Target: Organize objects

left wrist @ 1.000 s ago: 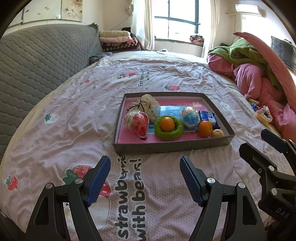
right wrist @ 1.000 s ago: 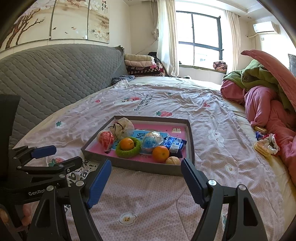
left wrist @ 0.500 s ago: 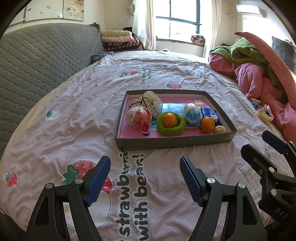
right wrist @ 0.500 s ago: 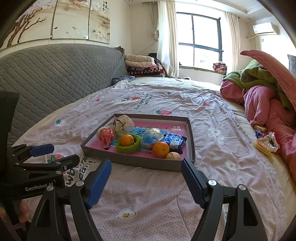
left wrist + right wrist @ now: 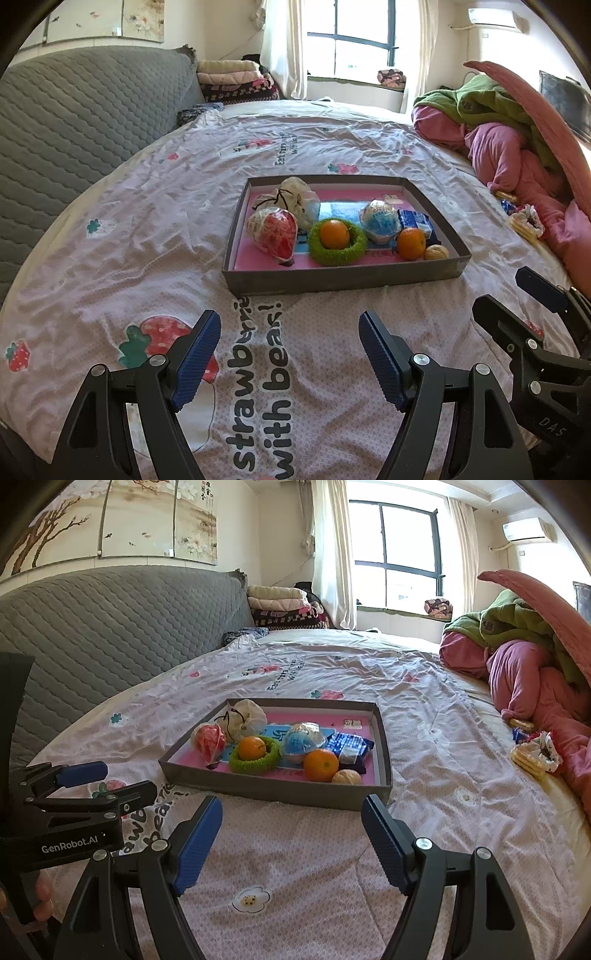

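Observation:
A grey box tray [image 5: 343, 281] [image 5: 258, 788] with a pink floor lies on the bed. In it are an orange [image 5: 334, 233] [image 5: 252, 747] inside a green ring [image 5: 338, 254], a second orange [image 5: 410, 243] [image 5: 320, 765], a walnut-like nut [image 5: 436, 253], a red-filled bag [image 5: 275, 232], a white drawstring pouch [image 5: 295, 197], a blue-and-white wrapped ball [image 5: 380, 221] and a blue packet [image 5: 417, 221]. My left gripper [image 5: 290, 354] is open and empty, short of the tray. My right gripper [image 5: 291, 836] is open and empty, also short of the tray.
The pink strawberry-print bedsheet [image 5: 147, 240] spreads around the tray. A grey quilted headboard [image 5: 74, 110] stands on the left. Piled pink and green bedding [image 5: 517, 140] lies on the right, with small snack packets [image 5: 532, 753] beside it. Folded blankets [image 5: 232, 81] sit at the far end.
Both grippers have drawn back a little from the tray and the views have lifted. Both stay open. The tray's contents have not moved.

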The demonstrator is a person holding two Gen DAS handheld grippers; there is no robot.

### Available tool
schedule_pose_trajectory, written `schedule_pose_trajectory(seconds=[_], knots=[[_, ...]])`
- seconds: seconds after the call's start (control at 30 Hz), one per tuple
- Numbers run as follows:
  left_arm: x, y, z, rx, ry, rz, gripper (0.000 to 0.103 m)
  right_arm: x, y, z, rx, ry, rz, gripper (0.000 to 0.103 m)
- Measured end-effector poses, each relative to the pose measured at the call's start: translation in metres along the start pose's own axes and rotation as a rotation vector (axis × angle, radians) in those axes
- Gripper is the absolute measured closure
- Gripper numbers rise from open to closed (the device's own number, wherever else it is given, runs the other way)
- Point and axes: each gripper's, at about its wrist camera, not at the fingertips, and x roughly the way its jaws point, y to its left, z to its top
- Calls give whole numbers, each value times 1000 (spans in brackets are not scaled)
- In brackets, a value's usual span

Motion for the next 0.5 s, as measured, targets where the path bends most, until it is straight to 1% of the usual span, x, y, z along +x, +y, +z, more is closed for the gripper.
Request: schedule_pose_trajectory(seconds=[0.5], knots=[[33,-2,-20,9,37,-10,25,17,-2,-19,-1,37,1,26]])
